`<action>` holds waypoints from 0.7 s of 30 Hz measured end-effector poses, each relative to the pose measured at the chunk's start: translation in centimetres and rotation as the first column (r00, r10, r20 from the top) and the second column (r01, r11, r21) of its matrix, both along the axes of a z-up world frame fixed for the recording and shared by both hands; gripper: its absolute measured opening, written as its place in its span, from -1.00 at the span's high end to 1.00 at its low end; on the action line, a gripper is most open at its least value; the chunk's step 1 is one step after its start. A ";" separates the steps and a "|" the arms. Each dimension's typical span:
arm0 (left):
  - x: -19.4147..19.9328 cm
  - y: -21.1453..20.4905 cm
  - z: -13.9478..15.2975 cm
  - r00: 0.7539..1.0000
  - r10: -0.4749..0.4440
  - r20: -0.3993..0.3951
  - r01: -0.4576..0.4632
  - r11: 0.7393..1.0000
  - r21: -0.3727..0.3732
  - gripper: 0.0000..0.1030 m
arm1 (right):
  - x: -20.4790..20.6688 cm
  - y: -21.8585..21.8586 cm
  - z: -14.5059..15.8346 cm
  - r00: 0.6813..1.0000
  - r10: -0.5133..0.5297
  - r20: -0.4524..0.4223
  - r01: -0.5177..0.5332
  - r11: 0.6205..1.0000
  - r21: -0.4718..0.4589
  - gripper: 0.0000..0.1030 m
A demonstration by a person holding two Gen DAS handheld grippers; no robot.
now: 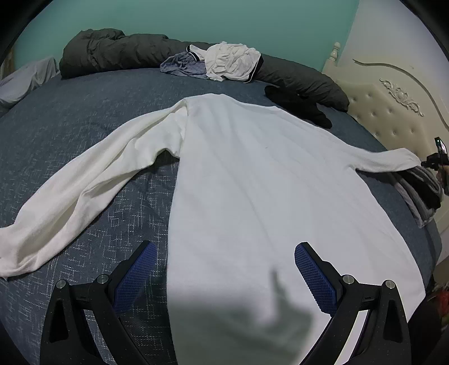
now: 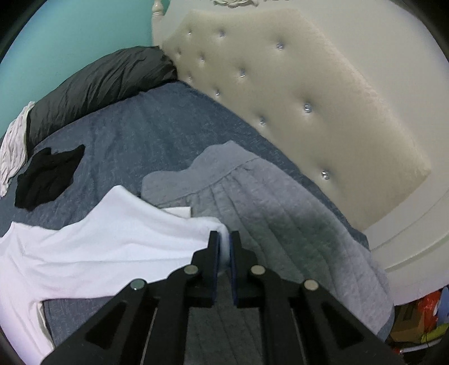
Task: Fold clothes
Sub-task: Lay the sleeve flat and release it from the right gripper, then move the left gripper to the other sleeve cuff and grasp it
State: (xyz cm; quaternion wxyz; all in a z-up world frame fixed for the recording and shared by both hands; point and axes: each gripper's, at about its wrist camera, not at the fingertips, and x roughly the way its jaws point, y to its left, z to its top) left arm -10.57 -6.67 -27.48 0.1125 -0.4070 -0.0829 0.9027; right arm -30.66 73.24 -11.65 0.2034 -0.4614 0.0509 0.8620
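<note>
The left wrist view looks from low over the near edge of the bed, facing across it toward the green wall, with the shirt close below the left gripper. The right wrist view sits near the shirt's sleeve end, close over the bed, angled toward the headboard. Both views share the shirt, black garment, dark duvet and headboard; the right gripper shows small at the left view's right edge.
</note>
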 end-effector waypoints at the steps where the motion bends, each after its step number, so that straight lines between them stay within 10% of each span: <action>1: 0.0 0.0 0.0 1.000 -0.001 0.001 0.001 1.000 0.002 -0.96 | 0.0 -0.1 0.2 1.000 -0.005 0.009 0.005 1.000 0.012 0.76; 8: -0.1 0.2 0.1 1.000 -0.006 -0.004 0.006 1.000 0.007 -0.96 | 0.7 -1.2 2.4 0.997 0.024 -0.078 -0.021 0.999 0.048 0.30; 21: 0.0 -2.0 1.2 0.999 0.040 -0.014 -0.039 0.997 0.069 -0.96 | 4.6 -11.0 3.3 0.951 0.116 -0.287 -0.141 0.988 -0.069 0.05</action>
